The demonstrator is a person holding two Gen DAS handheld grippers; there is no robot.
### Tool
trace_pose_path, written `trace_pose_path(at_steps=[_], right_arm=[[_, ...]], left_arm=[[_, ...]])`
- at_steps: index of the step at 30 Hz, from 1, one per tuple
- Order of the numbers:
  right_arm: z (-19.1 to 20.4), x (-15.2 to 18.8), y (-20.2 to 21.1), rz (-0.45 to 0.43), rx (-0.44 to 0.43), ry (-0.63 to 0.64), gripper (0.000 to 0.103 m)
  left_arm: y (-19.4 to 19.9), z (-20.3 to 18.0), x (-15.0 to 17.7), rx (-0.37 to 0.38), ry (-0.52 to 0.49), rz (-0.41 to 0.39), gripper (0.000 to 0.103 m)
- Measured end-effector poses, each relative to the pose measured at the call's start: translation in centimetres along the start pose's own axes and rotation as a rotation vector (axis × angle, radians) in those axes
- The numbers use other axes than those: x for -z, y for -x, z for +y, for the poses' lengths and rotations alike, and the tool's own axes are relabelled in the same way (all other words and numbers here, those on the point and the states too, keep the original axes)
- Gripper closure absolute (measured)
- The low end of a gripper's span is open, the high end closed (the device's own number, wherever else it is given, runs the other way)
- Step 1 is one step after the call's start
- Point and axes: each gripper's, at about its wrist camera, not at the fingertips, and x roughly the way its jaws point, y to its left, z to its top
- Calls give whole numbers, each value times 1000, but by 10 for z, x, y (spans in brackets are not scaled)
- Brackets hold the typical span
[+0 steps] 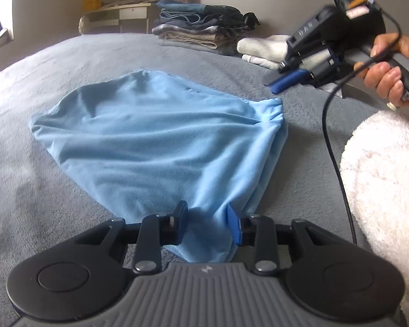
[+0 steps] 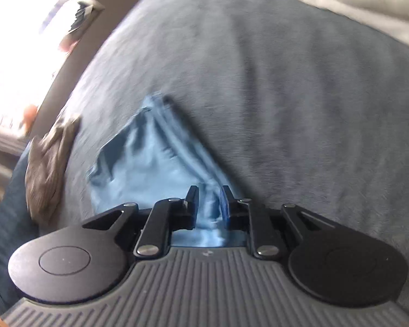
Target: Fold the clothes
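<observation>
A light blue garment (image 1: 161,136) lies spread and wrinkled on a grey bed cover (image 1: 41,177), its wide end away from me and its near end gathered to a narrow bunch. That bunched end passes between the fingers of my left gripper (image 1: 207,222); the fingers (image 1: 234,226) stand a little apart with the cloth filling the gap, so I read this as a grip on the garment.

In the right wrist view, which is blurred, the same blue cloth runs up between the fingers of my right gripper (image 2: 208,204). They are set closer together, with a fold of fabric pinched between them, so the right gripper also grips the garment.

From the left wrist view I see the right gripper from outside at upper right, held in a person's hand (image 1: 390,73), with a black cable (image 1: 332,136) hanging from it. A fluffy white sleeve (image 1: 387,185) fills the right edge.

Beyond the garment, at the far side of the bed, sits a stack of folded dark clothes (image 1: 201,24), and just beside it a smaller pile of white folded items (image 1: 261,50). A crumpled brown cloth (image 2: 49,169) lies near the bed's left edge. A pale desk (image 1: 117,17) stands against the far wall.
</observation>
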Motion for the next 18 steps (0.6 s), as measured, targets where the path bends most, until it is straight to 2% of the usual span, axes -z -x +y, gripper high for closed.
trace_pose_path(at_steps=[1, 4, 6, 8, 14, 16, 18], right_arm=[[-12, -1, -3, 14, 10, -66, 78], [-44, -2, -17, 74, 26, -228, 74], [-56, 2, -29, 125, 3, -306, 73], [-56, 7, -38, 166, -76, -353, 72], [-42, 13, -15, 75, -326, -379, 76], [-49, 11, -1, 15, -386, -413, 79], [-54, 9, 11, -34, -398, -416, 79]], left_arm=[[0, 0, 0, 0, 0, 1, 69], [-2, -1, 0, -3, 4, 6, 68], [-3, -1, 0, -4, 3, 8, 68], [-2, -2, 0, -5, 3, 10, 68], [-4, -1, -1, -1, 15, 15, 68], [-4, 0, -1, 0, 14, 15, 68], [-4, 0, -1, 1, 13, 15, 68]])
